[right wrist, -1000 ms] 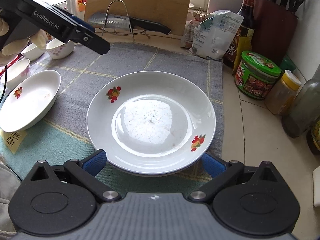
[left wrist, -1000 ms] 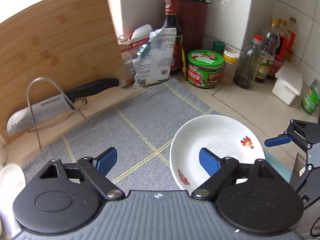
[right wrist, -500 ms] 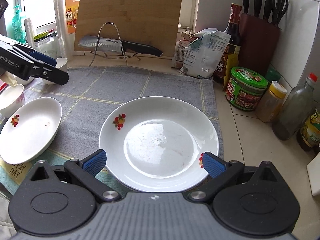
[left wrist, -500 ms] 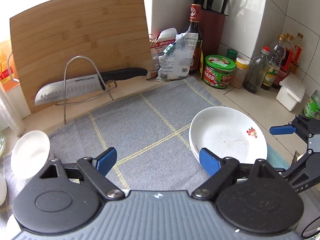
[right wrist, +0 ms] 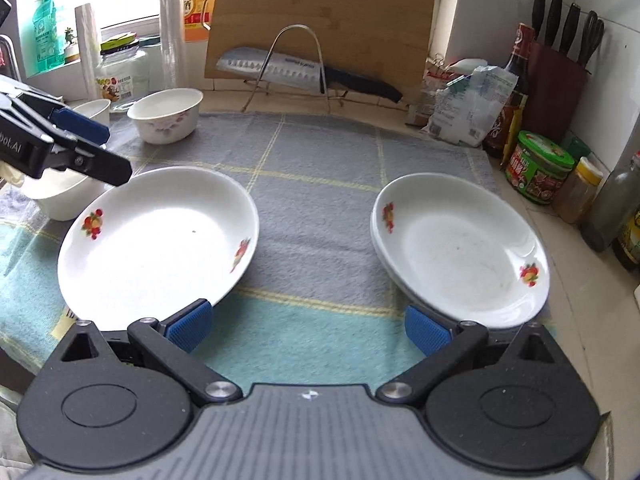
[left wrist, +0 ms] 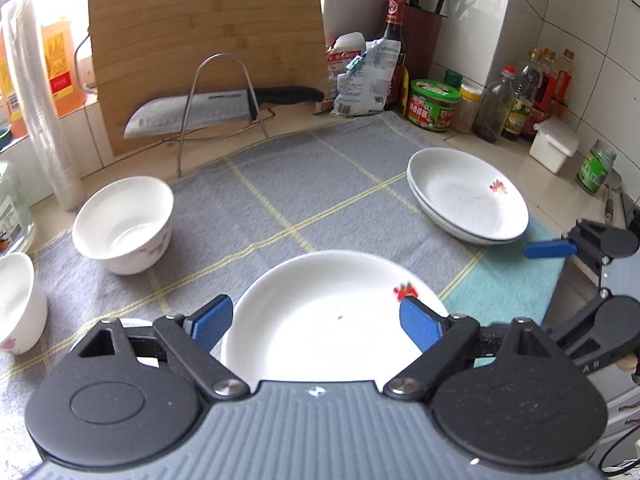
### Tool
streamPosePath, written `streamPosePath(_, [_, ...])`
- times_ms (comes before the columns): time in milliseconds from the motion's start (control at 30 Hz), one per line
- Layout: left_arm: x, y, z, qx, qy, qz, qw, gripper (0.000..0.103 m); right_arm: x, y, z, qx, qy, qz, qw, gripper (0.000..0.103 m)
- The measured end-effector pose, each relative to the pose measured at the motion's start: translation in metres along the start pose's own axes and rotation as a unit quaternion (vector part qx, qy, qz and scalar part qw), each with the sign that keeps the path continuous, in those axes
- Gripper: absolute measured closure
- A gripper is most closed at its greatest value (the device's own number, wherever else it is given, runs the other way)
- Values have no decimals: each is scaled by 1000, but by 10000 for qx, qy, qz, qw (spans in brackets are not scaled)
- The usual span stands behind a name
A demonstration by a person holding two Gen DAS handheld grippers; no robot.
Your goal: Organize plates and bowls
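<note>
Left wrist view: left gripper (left wrist: 316, 320) fingers spread wide, nothing pinched, hovering over near rim of single plate (left wrist: 320, 316) on grey checked cloth (left wrist: 280, 184). Right wrist view: right gripper (right wrist: 308, 326) also wide and empty, above bare teal strip of cloth between both plate groups.

Count, placed relative to cloth:
- Plates: 3. One single at near left; stack of two (right wrist: 460, 248) at near right, nested, edge just inside cloth's right border.
- Bowls: 3 sure. One flower-print bowl (left wrist: 124, 226) at far left corner, a smaller one (left wrist: 16, 304) at left edge, one (right wrist: 60, 194) partly hidden behind left gripper. A fourth white rim just behind: cannot tell.
- Knife (left wrist: 216, 110) on wire rack, cutting board (left wrist: 208, 40) behind, both beyond cloth's far edge.

Room: cloth centre and far half bare; jars and bottles crowd counter past right edge.
</note>
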State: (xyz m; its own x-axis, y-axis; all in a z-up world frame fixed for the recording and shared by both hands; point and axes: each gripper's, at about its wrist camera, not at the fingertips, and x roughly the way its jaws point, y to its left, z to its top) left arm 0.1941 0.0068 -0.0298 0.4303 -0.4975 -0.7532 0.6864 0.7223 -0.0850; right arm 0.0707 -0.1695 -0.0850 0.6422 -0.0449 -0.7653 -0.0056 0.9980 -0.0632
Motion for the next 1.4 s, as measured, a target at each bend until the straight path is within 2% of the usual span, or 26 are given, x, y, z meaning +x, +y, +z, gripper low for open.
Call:
streamPosePath(300, [-4,29,-8,-130,47,-23,9999,13,13,44,-22,-315,326,456,9979,0])
streamPosePath(433, [3,35,-7,-172,137,65,9997,13,21,61,-25,-726,266,621,9951,0])
streamPosePath(667, [19,44,0,-298,411,-140,9986,13,37,69,-20,-857,217,1043,9906,0])
streamPosePath(1200, [71,49,18,-311,1118,-515,9919,13,37,69,-25,-772,-106,1025,9917,0])
streamPosePath(1400, [83,44,21,-203,1338,-633,9888,16,33,67,-33,-762,-357,1043,9910,0])
